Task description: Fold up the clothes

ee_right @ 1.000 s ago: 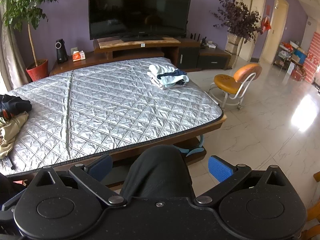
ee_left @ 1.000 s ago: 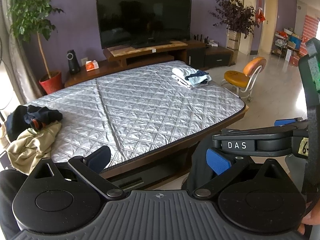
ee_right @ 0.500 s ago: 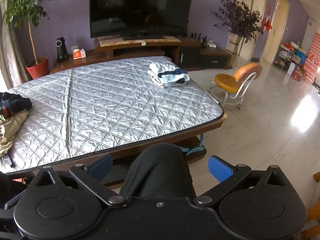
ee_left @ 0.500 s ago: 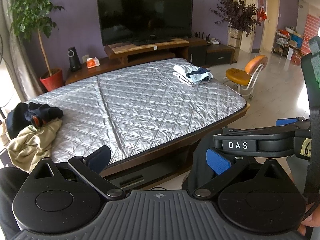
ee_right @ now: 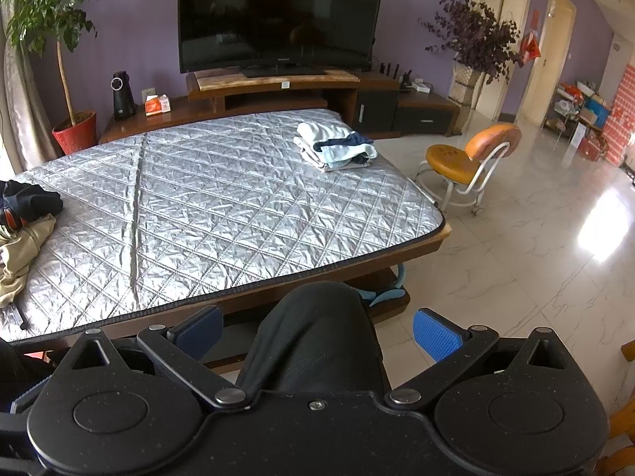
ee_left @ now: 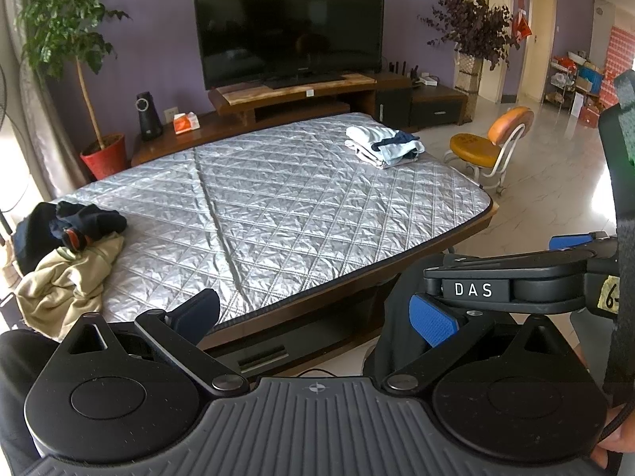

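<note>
A low table under a silver quilted cover (ee_left: 285,206) (ee_right: 238,206) fills both views. Unfolded clothes lie heaped at its left end: a beige garment (ee_left: 67,277) (ee_right: 20,254) and a dark navy one (ee_left: 87,222) (ee_right: 31,200). A folded stack of white and light blue clothes (ee_left: 383,146) (ee_right: 335,146) rests at the far right corner. My left gripper (ee_left: 315,313) is open and empty, held short of the table's near edge. My right gripper (ee_right: 317,331) is open too, above a person's black-clad knee (ee_right: 317,337). The right gripper's body (ee_left: 516,281) shows in the left wrist view.
Behind the table stands a wooden TV stand (ee_left: 293,95) with a large TV (ee_left: 289,23), a black speaker (ee_left: 147,115) and a tissue box (ee_left: 186,123). A potted plant (ee_left: 99,150) is far left. An orange chair (ee_right: 468,158) stands on the tiled floor (ee_right: 535,246) to the right.
Both views have tilted up and shifted slightly; the table sits a little lower in frame. Neither gripper has opened or shut, and the clothes have not moved.
</note>
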### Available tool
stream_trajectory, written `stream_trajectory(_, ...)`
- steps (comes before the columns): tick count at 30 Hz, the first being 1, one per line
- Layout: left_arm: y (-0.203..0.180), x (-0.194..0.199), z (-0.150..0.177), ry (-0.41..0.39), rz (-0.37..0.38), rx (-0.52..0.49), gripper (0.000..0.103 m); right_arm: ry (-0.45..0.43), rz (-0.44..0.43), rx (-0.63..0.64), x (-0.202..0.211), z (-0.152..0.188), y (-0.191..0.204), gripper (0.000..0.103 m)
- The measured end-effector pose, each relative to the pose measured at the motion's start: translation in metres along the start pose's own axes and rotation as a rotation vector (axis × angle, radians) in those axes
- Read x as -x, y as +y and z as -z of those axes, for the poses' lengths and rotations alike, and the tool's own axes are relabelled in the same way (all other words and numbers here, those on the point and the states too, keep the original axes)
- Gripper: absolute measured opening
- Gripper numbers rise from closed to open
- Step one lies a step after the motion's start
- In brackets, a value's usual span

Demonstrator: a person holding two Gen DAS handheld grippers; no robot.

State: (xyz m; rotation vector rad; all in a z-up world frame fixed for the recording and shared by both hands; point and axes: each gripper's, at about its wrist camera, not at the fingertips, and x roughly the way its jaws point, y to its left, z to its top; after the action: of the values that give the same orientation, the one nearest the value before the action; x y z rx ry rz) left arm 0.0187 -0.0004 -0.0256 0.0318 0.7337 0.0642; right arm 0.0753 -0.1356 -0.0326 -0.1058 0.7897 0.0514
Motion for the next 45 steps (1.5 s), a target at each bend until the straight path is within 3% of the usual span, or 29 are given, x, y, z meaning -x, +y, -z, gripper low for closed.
stream_trajectory(45, -0.0011, -0.0039, 0.0021, 0.015, -0.006, -0.001, 0.102, 0.014, 0.007, 0.01, -0.0038, 0.0012, 0.0038, 0.102)
